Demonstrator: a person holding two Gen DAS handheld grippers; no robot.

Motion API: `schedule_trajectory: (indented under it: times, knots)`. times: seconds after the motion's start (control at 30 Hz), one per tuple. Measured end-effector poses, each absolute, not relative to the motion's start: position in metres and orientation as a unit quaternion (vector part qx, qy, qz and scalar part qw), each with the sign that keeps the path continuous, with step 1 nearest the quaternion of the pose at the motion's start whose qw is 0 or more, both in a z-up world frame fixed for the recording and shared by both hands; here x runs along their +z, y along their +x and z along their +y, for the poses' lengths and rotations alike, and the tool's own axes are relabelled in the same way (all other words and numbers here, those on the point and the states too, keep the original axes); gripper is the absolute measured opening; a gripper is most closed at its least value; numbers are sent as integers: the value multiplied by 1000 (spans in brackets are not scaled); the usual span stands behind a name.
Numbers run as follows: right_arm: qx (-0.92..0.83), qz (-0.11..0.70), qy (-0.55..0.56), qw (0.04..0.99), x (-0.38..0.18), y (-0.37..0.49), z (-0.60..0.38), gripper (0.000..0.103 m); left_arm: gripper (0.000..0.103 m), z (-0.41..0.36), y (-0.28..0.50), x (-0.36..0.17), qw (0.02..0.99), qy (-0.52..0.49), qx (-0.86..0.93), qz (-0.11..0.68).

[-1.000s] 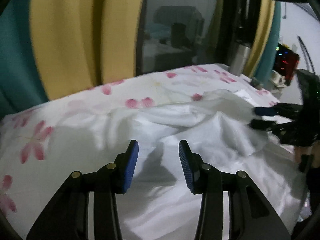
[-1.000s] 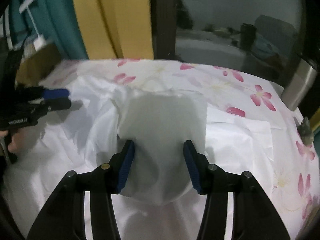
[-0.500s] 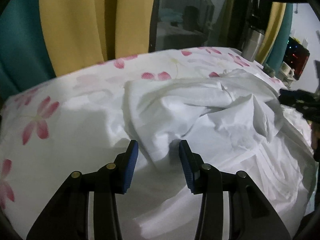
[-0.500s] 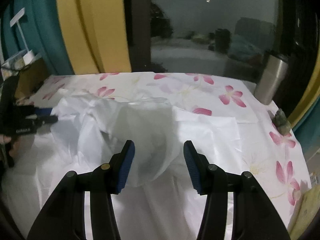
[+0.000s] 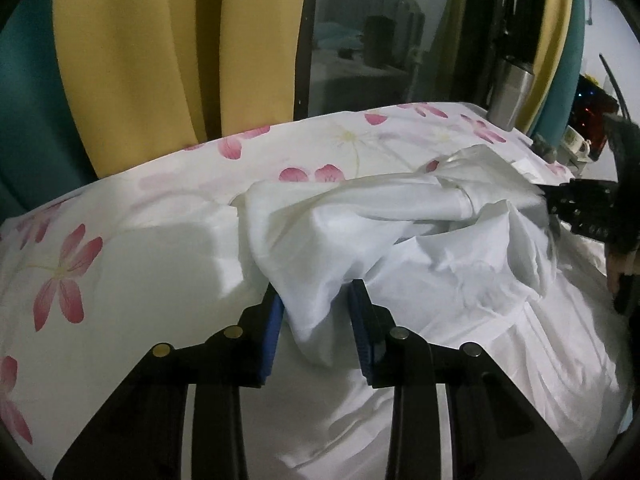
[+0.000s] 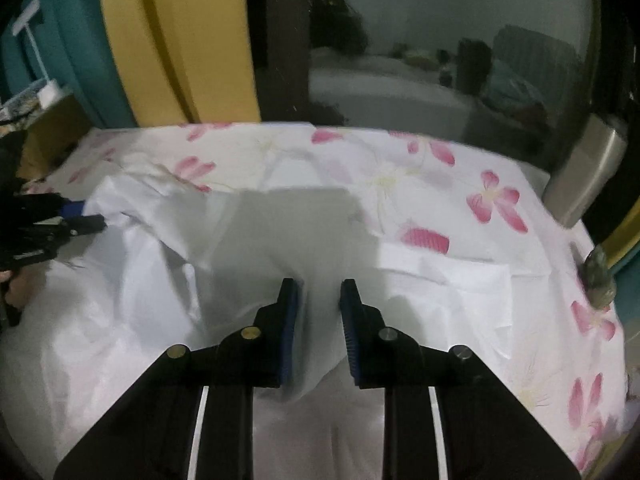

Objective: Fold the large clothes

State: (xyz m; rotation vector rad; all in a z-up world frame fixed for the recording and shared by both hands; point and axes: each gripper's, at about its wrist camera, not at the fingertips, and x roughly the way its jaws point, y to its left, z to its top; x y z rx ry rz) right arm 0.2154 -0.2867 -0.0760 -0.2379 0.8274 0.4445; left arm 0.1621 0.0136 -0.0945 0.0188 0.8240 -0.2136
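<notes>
Left wrist view: we see the left gripper (image 5: 316, 300), jaws closing around a fold of the white garment (image 5: 400, 240) crumpled on the flowered bed (image 5: 120, 208). The right gripper (image 6: 319, 294) likewise closes on cloth.

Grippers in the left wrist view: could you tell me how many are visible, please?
2. The left gripper at bottom centre, jaws closing around a fold of the white garment; the right gripper at right edge, jaws closing, tips in the cloth. None seems hidden.
</notes>
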Motion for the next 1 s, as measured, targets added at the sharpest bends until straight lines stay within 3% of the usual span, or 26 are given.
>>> schedule_trajectory:
  times: [0.07,0.17,0.27,0.33,0.4,0.43,1.0]
  knots:
    - [206,391,-119,889,-77,211,-290,25,37,15,159,-95,909,7,-98,406]
    - [172,391,-128,895,-73,206,-292,43,44,17,151,-89,910,-3,-97,402]
    - [169,372,-120,905,-57,193,-289,49,51,16,142,-82,915,-10,-99,392]
    - [175,348,-138,911,-48,182,-273,65,51,15,137,-79,916,-12,-100,389]
    - [182,330,-159,913,-44,175,-256,94,51,14,132,-78,916,-11,-100,389]
    - [186,321,-172,913,-44,173,-245,97,51,14,130,-78,915,-11,-100,390]
    - [162,389,-206,883,-85,156,-229,97,51,49,88,-84,914,-42,-83,394]
